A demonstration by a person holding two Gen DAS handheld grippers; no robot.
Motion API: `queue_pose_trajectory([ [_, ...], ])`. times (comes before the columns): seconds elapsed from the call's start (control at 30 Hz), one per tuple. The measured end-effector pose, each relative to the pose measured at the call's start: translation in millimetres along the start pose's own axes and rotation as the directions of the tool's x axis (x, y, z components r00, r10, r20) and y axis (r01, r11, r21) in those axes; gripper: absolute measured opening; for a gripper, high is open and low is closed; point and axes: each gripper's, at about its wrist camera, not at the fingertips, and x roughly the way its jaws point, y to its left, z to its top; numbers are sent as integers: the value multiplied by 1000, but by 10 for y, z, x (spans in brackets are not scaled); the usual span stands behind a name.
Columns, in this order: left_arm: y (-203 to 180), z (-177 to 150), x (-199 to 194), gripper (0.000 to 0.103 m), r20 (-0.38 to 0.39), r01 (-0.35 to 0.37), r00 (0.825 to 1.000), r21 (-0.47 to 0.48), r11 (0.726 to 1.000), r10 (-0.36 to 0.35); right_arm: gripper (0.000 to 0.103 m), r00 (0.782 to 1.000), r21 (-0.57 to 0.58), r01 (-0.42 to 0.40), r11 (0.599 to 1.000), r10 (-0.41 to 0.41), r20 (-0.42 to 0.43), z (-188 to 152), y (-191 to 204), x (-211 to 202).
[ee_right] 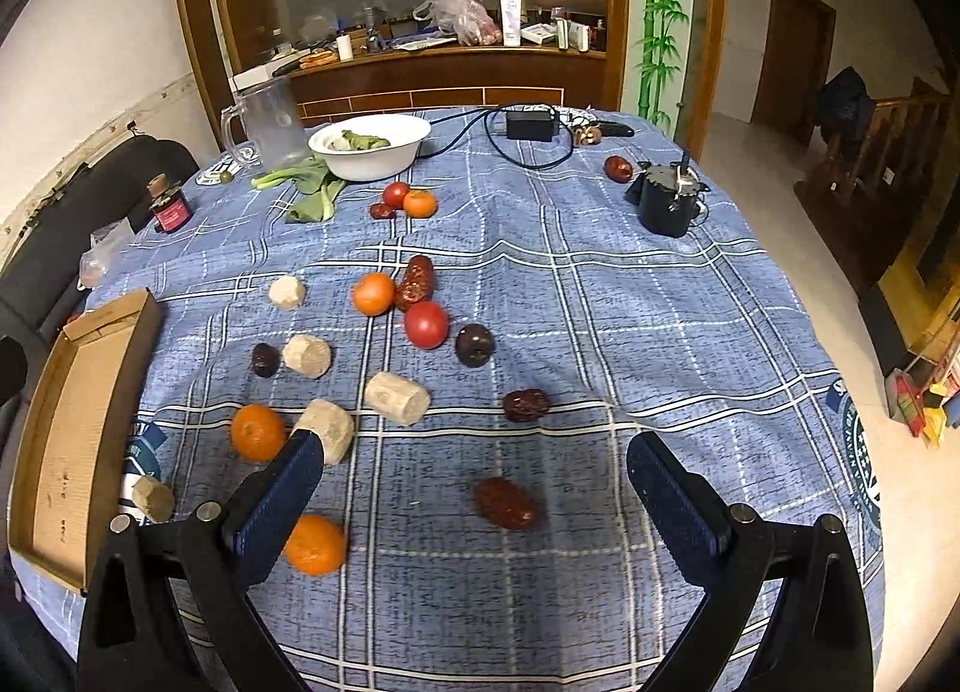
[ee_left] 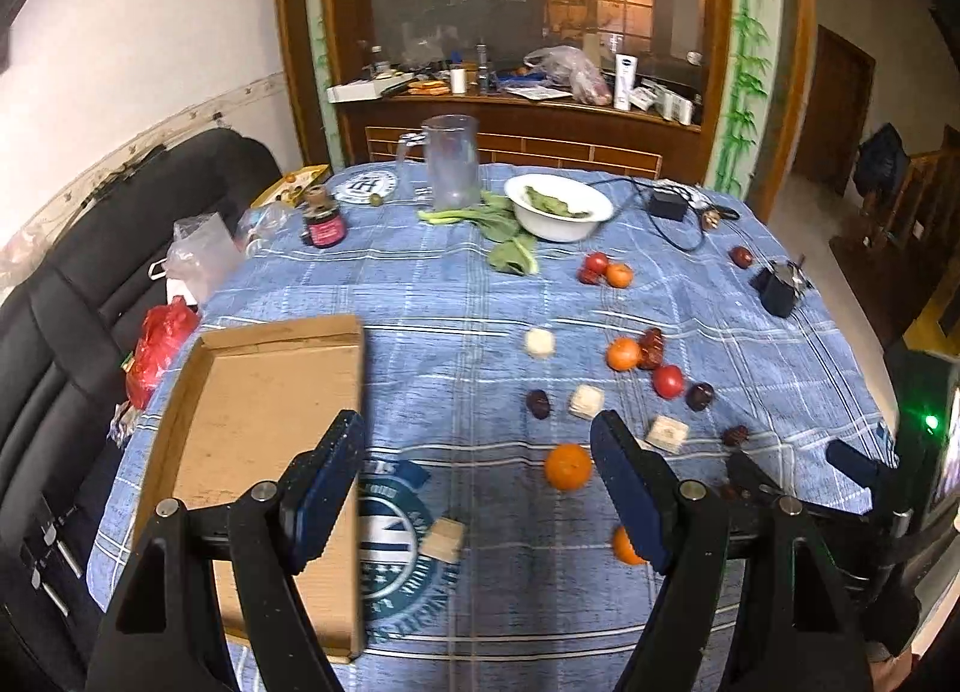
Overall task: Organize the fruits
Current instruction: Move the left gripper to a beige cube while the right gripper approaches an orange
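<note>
1. While both grippers hang above the blue plaid tablecloth [ee_right: 600,302], neither one's got anything in it. The left gripper [ee_left: 480,482] has its jaws spread wide over bare cloth, and the right gripper [ee_right: 474,488] is just as wide apart.
2. Sitting on the cloth between the right gripper's fingers is a wrinkly dark-red date [ee_right: 505,503], but the pads aren't touching it.
3. That shallow brown cardboard box [ee_left: 264,422] lies at the left edge of the table with nothing in it; the left gripper's left finger overlaps it in the left wrist view.
4. Fruit's scattered all over the middle: small orange tangerines [ee_right: 258,432], a round red tomato [ee_right: 426,324], more dark dates [ee_right: 526,405], plus some beige chunky cylinder pieces [ee_right: 396,398], can't tell what those are.
5. Farther back there's a white bowl with greens in it [ee_right: 372,147], a clear plastic jug [ee_right: 270,122] just beside it, and another tomato-tangerine cluster [ee_right: 411,198] near the bowl.
</note>
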Motion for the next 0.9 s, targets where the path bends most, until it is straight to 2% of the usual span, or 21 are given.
queue_pose_trajectory([
  [0.13, 385, 58, 20, 77, 0, -35, 999, -89, 995, 35, 102, 1000, 26, 14, 1000, -14, -2, -18, -54, 8],
  [0.27, 648, -5, 156, 77, -59, -46, 998, -158, 986, 37, 102, 999, 50, 20, 999, -18, -40, -57, -141, 91],
  [0.33, 676, -53, 215, 77, -82, -39, 996, -164, 986, 25, 102, 999, 66, 25, 998, -22, -48, -71, -212, 121],
  [0.47, 563, -203, 388, 77, -144, 19, 989, -136, 990, -39, 102, 997, 93, 34, 995, -28, -69, -101, -374, 177],
  [0.63, 403, -409, 642, 77, -236, 82, 965, -133, 988, -112, 102, 992, 99, 2, 995, 11, -128, -217, -433, 299],
  [0.7, 359, -454, 726, 77, -260, 120, 953, -139, 983, -153, 99, 989, 74, -38, 997, 48, -138, -248, -365, 320],
  [0.73, 349, -470, 756, 76, -266, 134, 949, -145, 980, -169, 98, 988, 56, -56, 997, 64, -138, -253, -322, 319],
  [0.8, 325, -509, 813, 54, -284, 173, 936, -148, 974, -209, 94, 987, 16, -96, 995, 97, -132, -259, -218, 301],
  [0.87, 291, -530, 864, 46, -301, 188, 927, -139, 972, -223, 89, 982, -30, -141, 990, 136, -131, -266, -100, 293],
  [0.9, 275, -541, 879, 46, -303, 195, 926, -132, 972, -227, 85, 979, -44, -162, 986, 155, -136, -279, -50, 298],
])
